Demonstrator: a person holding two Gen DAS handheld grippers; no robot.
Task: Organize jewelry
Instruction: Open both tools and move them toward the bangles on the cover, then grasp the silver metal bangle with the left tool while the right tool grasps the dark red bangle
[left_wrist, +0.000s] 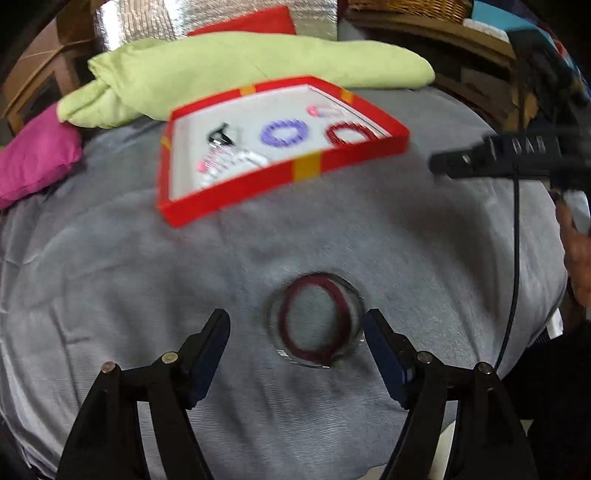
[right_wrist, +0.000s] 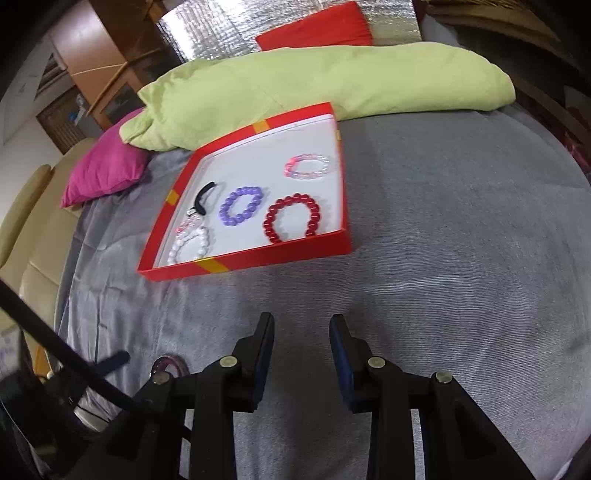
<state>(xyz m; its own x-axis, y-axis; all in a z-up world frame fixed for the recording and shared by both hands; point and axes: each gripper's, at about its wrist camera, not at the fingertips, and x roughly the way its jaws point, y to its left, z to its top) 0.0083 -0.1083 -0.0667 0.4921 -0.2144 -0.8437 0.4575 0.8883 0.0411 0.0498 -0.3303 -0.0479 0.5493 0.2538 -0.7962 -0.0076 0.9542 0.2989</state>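
Grey bedcover (left_wrist: 110, 258) carries everything, with a green pillow (right_wrist: 314, 85) behind. My left gripper (left_wrist: 297, 332) hangs spread wide, holding nothing; a dark red bangle (left_wrist: 314, 321), lying flat inside a clear ring, sits between its fingers toward the right one, long axis running away from me. My right gripper (right_wrist: 302, 332) is part open and empty. Beyond, the red tray (right_wrist: 258, 260) holds purple (right_wrist: 241, 206), red (right_wrist: 291, 218), pink-white (right_wrist: 307, 167) and white (right_wrist: 190, 245) bead bracelets and a black clip (right_wrist: 204, 197).
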